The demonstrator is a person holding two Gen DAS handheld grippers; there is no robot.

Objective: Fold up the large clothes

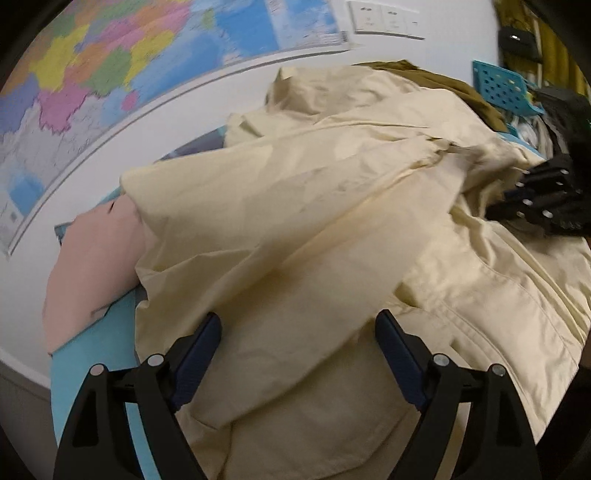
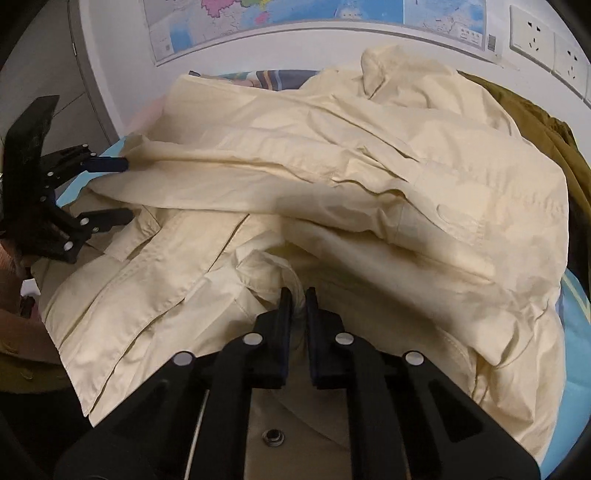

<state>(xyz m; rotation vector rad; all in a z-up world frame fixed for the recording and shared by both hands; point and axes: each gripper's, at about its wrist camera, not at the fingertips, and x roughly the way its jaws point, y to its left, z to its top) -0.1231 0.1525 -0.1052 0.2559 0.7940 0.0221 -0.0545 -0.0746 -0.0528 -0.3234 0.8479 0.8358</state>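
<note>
A large cream jacket (image 2: pixel 332 192) is spread in a rumpled heap over a surface covered with a light-blue sheet (image 1: pixel 92 354); whether that surface is a table or a bed cannot be told. In the right wrist view the jacket's long axis is seen running from the near left toward the far right, with the collar (image 2: pixel 384 70) pointing toward the wall (image 2: pixel 122 96). One sleeve (image 2: pixel 229 184) is laid crosswise over the body, its cuff end reaching left.

The right claw (image 2: pixel 297 295) is seen pressed nearly together, pinching a bunched fold of the cream fabric near the jacket's middle. The left claw (image 1: pixel 297 325) is spread wide above the fabric, with nothing gripped between its fingers; in the right wrist view it is seen at the sleeve's left end.

A pink cloth (image 1: pixel 88 258) lies beside the jacket's left edge, partly covered by it. An olive-brown garment (image 2: pixel 550 140) lies under the far right edge. A turquoise perforated basket (image 1: pixel 502 85) stands beyond it. A map (image 1: pixel 92 74) is hung on the wall, with sockets (image 2: pixel 532 33) beside it. Bare sheet is left only in narrow strips at the jacket's left and right edges.
</note>
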